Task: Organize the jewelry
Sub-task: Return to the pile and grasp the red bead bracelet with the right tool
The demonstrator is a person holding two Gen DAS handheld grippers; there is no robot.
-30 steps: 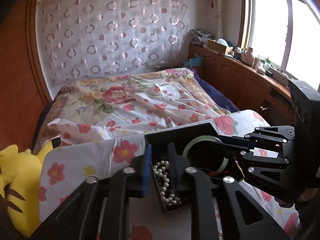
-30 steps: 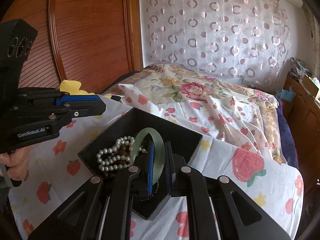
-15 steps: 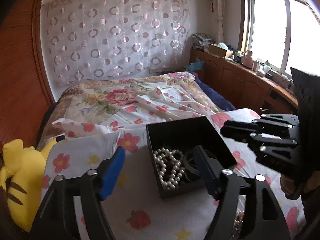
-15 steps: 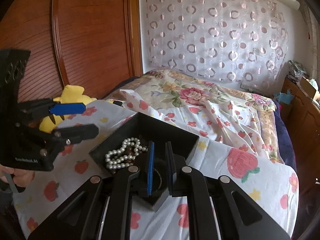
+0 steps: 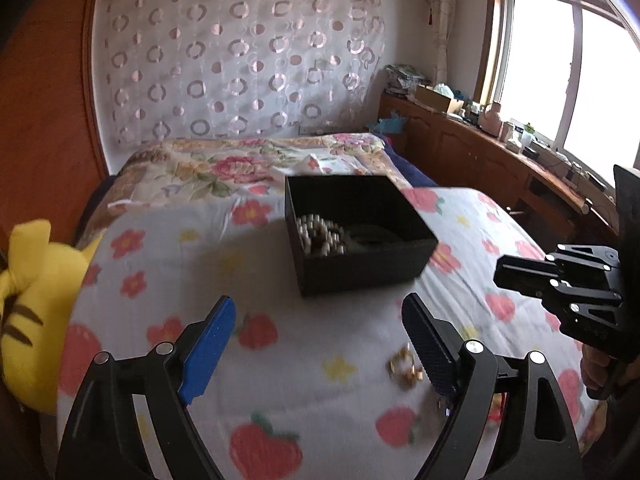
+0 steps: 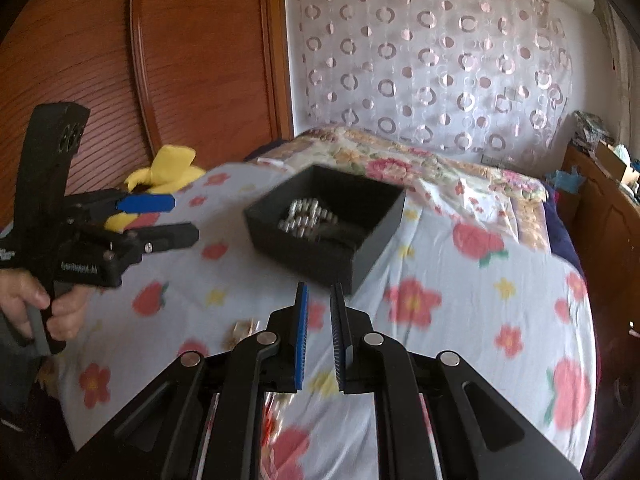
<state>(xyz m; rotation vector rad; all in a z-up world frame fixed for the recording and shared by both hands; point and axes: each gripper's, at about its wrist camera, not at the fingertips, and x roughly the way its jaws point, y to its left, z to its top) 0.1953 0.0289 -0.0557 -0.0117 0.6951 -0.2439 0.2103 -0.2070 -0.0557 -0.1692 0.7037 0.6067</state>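
- The bed point(image 5: 304, 364) carries the black box point(image 5: 356, 236) near its middle; pearls point(image 5: 320, 236) already lie inside.
- The left gripper point(image 5: 316, 344) stands wide apart; it should, I think, lower over the small gold pieces point(image 5: 404, 368) beside its right finger.
- The right gripper point(image 6: 319, 336) is nearly together and holds nothing.

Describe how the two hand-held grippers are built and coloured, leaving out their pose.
The left hand-held gripper and the right hand-held gripper share a black plastic linkage frame with silver pivot pins. Each has one blue ribbed pad and one black pad. White lettering, too blurred to read, marks the left one's side. A bare hand grips its handle.
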